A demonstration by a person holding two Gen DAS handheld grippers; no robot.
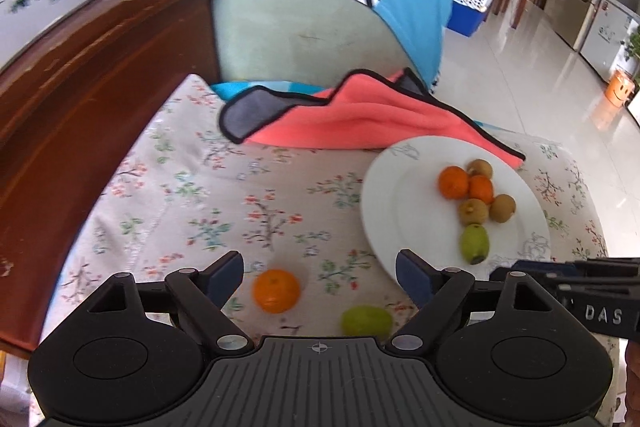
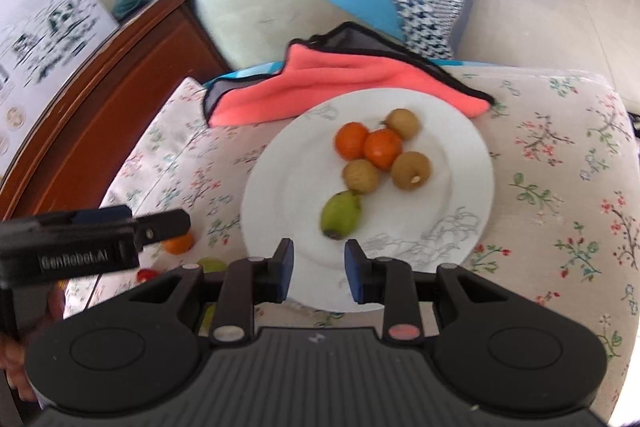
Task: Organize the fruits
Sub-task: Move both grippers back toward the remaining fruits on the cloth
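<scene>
White plate [image 2: 280,195] near cushion edge; left gripper [image 1: 319,281] wide apart over orange [image 1: 276,291], right gripper [image 2: 318,271] parted, empty.

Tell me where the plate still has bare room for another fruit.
The white plate is bare across its left half, toward the wooden frame, and along its near rim ahead of the right gripper. The centre-right is crowded: two oranges, three brown fruits, one green fruit.

Floral-cloth cushion [image 1: 192,211] bearing white plate [image 2: 280,187], coral towel [image 2: 360,79], loose orange [image 1: 276,291], green fruit [image 1: 366,321].
</scene>
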